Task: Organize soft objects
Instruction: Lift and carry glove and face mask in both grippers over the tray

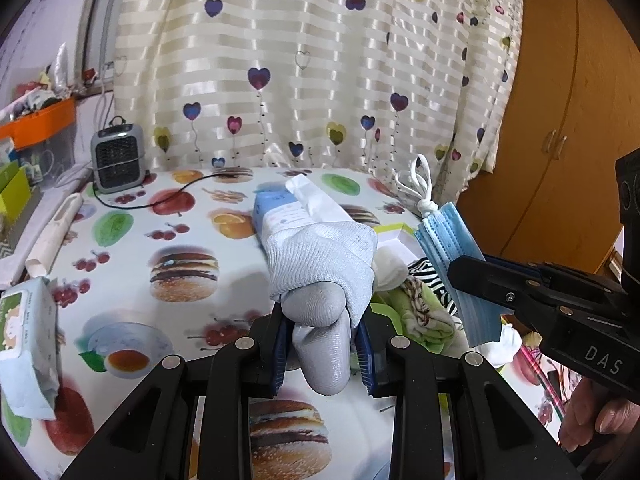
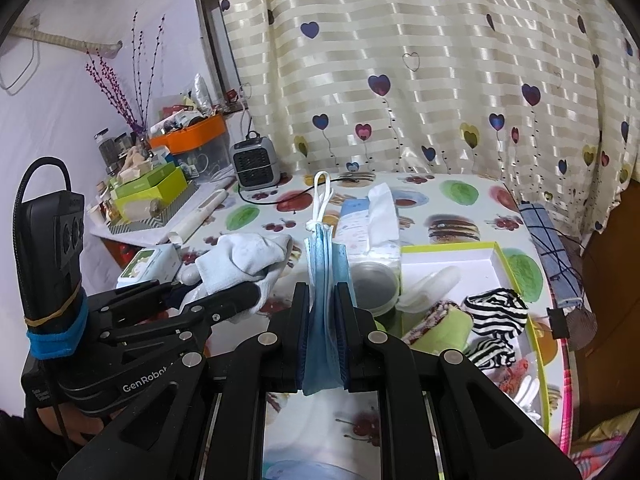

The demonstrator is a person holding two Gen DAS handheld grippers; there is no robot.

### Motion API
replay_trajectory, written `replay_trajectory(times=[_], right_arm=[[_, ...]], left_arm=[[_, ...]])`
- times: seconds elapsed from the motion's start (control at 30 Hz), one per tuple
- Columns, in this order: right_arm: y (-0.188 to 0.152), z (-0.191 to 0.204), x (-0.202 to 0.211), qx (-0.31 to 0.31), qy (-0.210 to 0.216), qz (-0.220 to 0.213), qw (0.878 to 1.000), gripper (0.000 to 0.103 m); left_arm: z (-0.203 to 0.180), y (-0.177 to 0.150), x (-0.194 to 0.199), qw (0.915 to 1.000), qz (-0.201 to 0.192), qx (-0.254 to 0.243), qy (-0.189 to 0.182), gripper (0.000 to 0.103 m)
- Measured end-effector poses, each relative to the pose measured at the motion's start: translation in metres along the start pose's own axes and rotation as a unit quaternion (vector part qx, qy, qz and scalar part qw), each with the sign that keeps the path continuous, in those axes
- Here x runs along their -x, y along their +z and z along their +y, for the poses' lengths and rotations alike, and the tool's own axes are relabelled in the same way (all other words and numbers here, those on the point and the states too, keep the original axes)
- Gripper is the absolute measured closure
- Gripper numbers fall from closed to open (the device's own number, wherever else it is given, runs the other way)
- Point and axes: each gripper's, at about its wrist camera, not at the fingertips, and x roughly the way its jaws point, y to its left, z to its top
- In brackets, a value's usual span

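Left tongs (image 1: 322, 344) clamp a grey work glove (image 1: 320, 276), its long axis pointing away over the tabletop (image 1: 132, 248). Right tongs (image 2: 323, 332) pinch shut a folded blue face mask (image 2: 325, 280), upright, ear loops topmost, beside the yellow-rimmed box (image 2: 496, 250).

The grey work glove (image 1: 320, 276) has a knit cuff and rubbery fingertips; it's bunched up and held up off the table. The blue face masks (image 2: 326, 300) are a thin stack standing on edge, white ear loops knotted on top. Behind them, the white box with a lime rim (image 2: 452, 258) has a zebra-striped cloth (image 2: 494, 312) and a green floral one (image 2: 444, 326) inside.
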Motion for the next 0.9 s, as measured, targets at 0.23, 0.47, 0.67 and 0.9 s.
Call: replay_trajectory(times=[0.23, 0.47, 0.67, 0.9], right_arm=[[-0.002, -0.026, -0.001, -0.021, -0.011, 0.0, 1.0, 0.09], [-0.002, -0.071, -0.005, -0.057, -0.039, 0.002, 0.998, 0.09], [-0.002, -0.114, -0.017, -0.085, -0.063, 0.014, 0.994, 0.09], [0.006, -0.144, -0.043, -0.096, -0.064, 0.038, 0.993, 0.09]], left_arm=[[-0.017, 0.006, -0.021, 0.9998, 0.012, -0.012, -0.011, 0.076], [-0.041, 0.015, -0.049, 0.9987, 0.026, -0.034, -0.027, 0.076], [-0.058, 0.026, -0.072, 0.9978, 0.035, -0.046, -0.033, 0.076], [-0.071, 0.035, -0.097, 0.9967, 0.047, -0.054, -0.039, 0.076]])
